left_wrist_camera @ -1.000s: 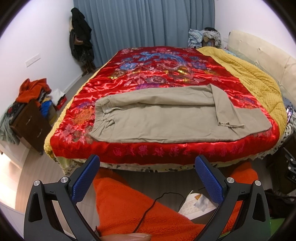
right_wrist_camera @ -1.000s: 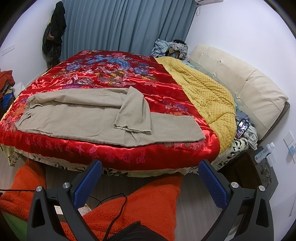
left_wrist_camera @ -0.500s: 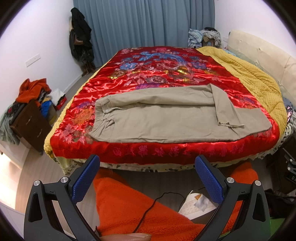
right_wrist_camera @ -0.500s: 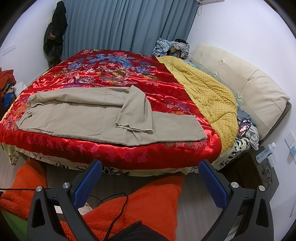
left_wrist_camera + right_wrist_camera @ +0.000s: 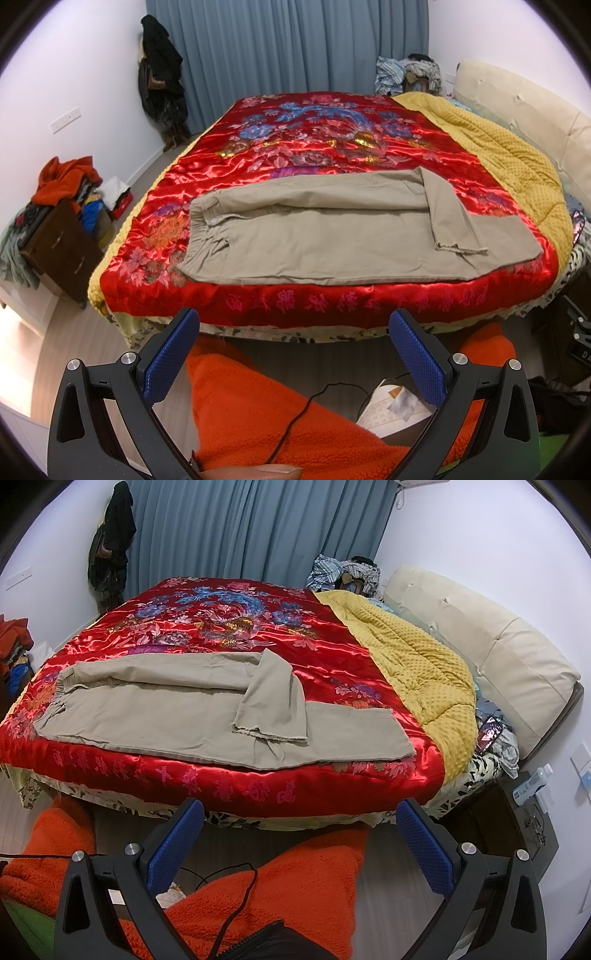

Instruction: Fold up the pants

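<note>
Khaki pants [image 5: 332,236] flat on red quilt [image 5: 332,147], well beyond left gripper [image 5: 291,328] and right gripper [image 5: 301,819], both spread, empty

Plain khaki pants [image 5: 332,236] lie on a red floral satin quilt [image 5: 332,144].

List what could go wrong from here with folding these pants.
1. The upper leg's cuff is already flipped back across the khaki pants; folding over it would probably trap a crooked layer.
2. The red satin quilt looks slick, and the pants lie near its front edge, so a tug may slide them off.
3. Both the left gripper and right gripper are open and short of the bed, so nothing holds the cloth yet.
</note>
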`<state>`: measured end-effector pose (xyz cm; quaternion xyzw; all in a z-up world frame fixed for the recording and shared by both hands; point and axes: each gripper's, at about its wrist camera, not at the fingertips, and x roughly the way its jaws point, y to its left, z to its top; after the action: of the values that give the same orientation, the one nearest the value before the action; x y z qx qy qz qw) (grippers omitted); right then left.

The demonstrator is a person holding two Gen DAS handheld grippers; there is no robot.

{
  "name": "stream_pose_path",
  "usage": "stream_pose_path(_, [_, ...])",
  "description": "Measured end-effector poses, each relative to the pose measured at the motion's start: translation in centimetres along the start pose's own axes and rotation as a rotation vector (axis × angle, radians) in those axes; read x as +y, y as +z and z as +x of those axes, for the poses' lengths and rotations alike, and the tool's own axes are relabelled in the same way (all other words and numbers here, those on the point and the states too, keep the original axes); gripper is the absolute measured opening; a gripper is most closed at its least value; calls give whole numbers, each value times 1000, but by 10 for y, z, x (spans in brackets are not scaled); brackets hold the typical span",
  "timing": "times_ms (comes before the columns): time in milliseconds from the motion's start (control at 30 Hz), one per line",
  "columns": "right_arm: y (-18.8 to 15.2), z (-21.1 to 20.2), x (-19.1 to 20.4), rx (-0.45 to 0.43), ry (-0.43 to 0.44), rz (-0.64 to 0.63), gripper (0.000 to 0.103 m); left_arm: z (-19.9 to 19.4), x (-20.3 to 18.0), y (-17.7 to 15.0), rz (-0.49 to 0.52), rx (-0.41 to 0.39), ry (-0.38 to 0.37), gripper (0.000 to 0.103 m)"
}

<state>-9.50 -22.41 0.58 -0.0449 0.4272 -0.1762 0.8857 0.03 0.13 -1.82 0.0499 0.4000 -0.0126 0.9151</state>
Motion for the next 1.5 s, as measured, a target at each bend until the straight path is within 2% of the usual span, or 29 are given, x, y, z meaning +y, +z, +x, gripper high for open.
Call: stream_pose_path(1500, [0, 4, 5, 11, 10, -2, 103, -1, 0, 0, 1, 2, 1, 102])
